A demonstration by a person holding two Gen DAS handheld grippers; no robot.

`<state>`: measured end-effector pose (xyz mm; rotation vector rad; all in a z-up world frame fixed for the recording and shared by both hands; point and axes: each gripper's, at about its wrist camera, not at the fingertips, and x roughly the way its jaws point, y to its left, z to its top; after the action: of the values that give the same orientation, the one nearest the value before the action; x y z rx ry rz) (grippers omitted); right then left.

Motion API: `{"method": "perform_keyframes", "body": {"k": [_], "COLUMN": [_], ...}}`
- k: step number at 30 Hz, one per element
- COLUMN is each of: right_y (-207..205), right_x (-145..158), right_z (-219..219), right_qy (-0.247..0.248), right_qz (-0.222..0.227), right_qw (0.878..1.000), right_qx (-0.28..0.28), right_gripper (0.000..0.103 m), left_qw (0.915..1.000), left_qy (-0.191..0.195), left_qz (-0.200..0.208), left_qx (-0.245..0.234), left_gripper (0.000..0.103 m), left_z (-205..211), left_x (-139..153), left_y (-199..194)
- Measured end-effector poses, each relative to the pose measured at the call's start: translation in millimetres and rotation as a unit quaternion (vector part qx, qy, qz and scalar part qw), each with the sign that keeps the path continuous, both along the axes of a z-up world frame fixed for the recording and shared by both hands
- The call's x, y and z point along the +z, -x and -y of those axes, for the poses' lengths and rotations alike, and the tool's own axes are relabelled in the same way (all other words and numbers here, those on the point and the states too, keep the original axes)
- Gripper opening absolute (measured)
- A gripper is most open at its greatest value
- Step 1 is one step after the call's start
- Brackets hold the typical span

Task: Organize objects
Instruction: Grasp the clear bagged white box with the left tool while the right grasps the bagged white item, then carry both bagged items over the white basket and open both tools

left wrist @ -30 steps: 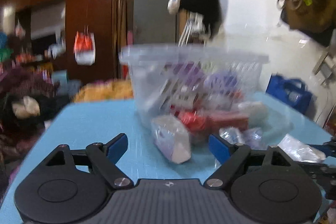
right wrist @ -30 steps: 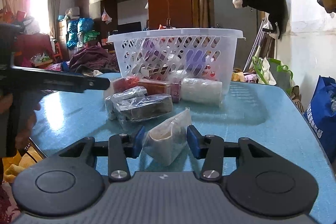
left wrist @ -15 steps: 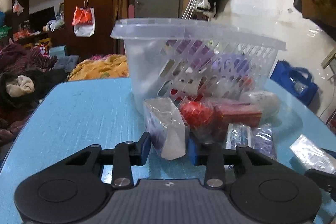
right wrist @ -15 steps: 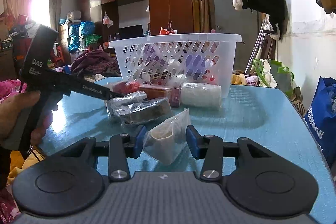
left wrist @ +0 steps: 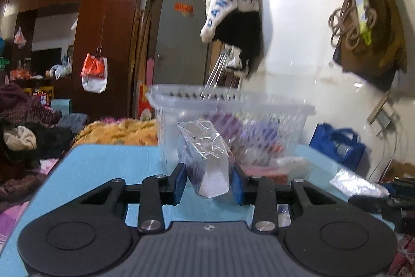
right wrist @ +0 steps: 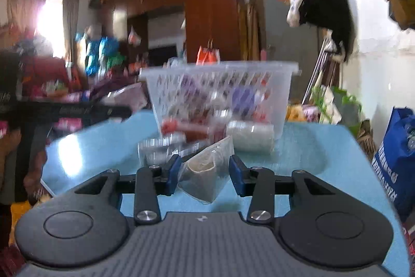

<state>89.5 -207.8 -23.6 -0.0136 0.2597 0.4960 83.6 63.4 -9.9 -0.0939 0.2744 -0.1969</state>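
Note:
My left gripper (left wrist: 208, 182) is shut on a clear-wrapped purple and white packet (left wrist: 206, 160) and holds it above the blue table (left wrist: 103, 165), in front of the white lattice basket (left wrist: 233, 105). My right gripper (right wrist: 205, 173) is shut on a clear bag with a beige roll inside (right wrist: 207, 173), lifted off the table (right wrist: 324, 147). The basket (right wrist: 220, 92) holds several packets. Red, brown and white wrapped packets (right wrist: 249, 133) lie at its foot. The left gripper's handle (right wrist: 64, 110) shows at the left of the right wrist view.
A blue bag (left wrist: 337, 144) stands to the right of the table by the wall; it also shows in the right wrist view (right wrist: 396, 155). Piled clothes (left wrist: 23, 131) lie to the left. A dark wardrobe (left wrist: 103, 30) is behind. A silvery packet (left wrist: 355, 182) is at right.
Both grippers have risen with their packets off the table. The left gripper closed on the purple and white packet and lifted it toward the basket rim.

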Motion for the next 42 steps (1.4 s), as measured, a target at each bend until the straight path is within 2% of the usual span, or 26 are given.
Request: {"method": "perform_keyframes", "body": {"k": [8, 11, 14, 17, 20, 22, 25, 26, 27, 28, 29, 31, 32, 33, 35, 37, 38, 40, 41, 42], "right_y": [-11.5, -36.9, -82.3, -132.6, -171.7, -179.3, -186.0, -186.5, -185.7, -180.2, -170.3, -137.9, -119.4, -105.6, -75.3, -63.2, -55.6, -47.0, -45.4, -46.2], "right_x": [56.5, 84.0, 108.2, 113.6, 105.7, 100.7, 96.1, 94.7, 93.4, 92.6, 91.6, 86.8, 81.5, 75.8, 50.7, 26.4, 12.0, -2.7, -7.5, -10.0], "right_z": [-4.1, -17.0, -30.0, -45.5, -55.8, -59.6, -59.7, -59.5, -58.8, -57.2, -54.1, -40.6, -31.3, -23.5, -11.9, -13.8, -18.5, -26.8, -32.6, -37.7], "right_qy": [-0.007, 0.005, -0.005, 0.015, 0.031, 0.046, 0.034, 0.035, 0.039, 0.042, 0.040, 0.020, 0.000, -0.020, -0.036, -0.013, 0.003, 0.027, 0.039, 0.050], "right_qz": [0.052, 0.070, 0.058, 0.039, 0.012, 0.018, 0.021, 0.022, 0.020, 0.024, 0.037, 0.059, 0.063, 0.064, 0.039, -0.002, -0.017, -0.028, -0.037, -0.048], "right_qw": [0.999, 0.997, 0.998, 0.999, 0.998, 0.996, 0.997, 0.998, 0.997, 0.997, 0.996, 0.995, 0.995, 0.995, 0.998, 1.000, 1.000, 0.999, 0.998, 0.997], "right_qx": [-0.003, -0.015, -0.006, -0.032, -0.050, -0.069, -0.058, -0.055, -0.058, -0.065, -0.074, -0.077, -0.075, -0.072, -0.042, -0.019, -0.010, 0.001, 0.014, 0.027], "right_gripper": [0.044, 0.043, 0.043, 0.043, 0.043, 0.043, 0.045, 0.058, 0.068, 0.090, 0.102, 0.103, 0.103, 0.103, 0.103, 0.103, 0.103, 0.103, 0.103, 0.103], "left_qw": [0.9990, 0.9986, 0.9982, 0.9992, 0.9990, 0.9985, 0.9986, 0.9987, 0.9987, 0.9987, 0.9987, 0.9995, 0.9992, 0.9981, 0.9983, 0.9991, 0.9990, 0.9954, 0.9935, 0.9933], "left_qy": [0.010, 0.011, 0.031, 0.029, 0.029, 0.031, 0.029, 0.022, 0.011, -0.003, -0.012, 0.008, 0.024, 0.035, 0.020, 0.012, 0.026, 0.088, 0.106, 0.105], "left_qz": [0.042, 0.046, 0.034, -0.003, -0.031, -0.041, -0.044, -0.045, -0.049, -0.052, -0.049, -0.029, -0.020, -0.009, -0.004, -0.008, -0.012, -0.016, -0.017, -0.023], "left_qx": [-0.015, -0.022, -0.039, -0.030, -0.015, -0.017, -0.007, -0.009, -0.007, 0.002, 0.010, -0.003, -0.025, -0.049, -0.055, -0.040, -0.034, -0.035, -0.039, -0.040], "left_gripper": [0.040, 0.040, 0.040, 0.040, 0.040, 0.041, 0.042, 0.049, 0.065, 0.071, 0.073, 0.073, 0.076, 0.086, 0.090, 0.090, 0.090, 0.090, 0.090, 0.090], "left_z": [0.5, 5.8, 9.1, 18.3, 20.5, 19.8, 22.2, 23.4, 26.1, 28.6, 28.9, 22.3, 18.9, 16.9, 19.4, 18.8, 12.6, -10.6, -20.0, -26.6], "left_x": [43.3, 69.3, 93.3, 101.2, 98.1, 95.7, 91.1, 89.8, 88.3, 86.6, 84.4, 80.6, 76.2, 67.2, 45.8, 21.5, 12.7, 2.4, 1.3, 1.8], "left_y": [-0.5, -23.0, -57.0, -99.2, -128.8, -142.0, -156.1, -160.4, -164.4, -165.5, -160.6, -132.3, -112.4, -87.6, -51.2, -24.7, -16.7, -6.0, -4.0, -3.7]}}
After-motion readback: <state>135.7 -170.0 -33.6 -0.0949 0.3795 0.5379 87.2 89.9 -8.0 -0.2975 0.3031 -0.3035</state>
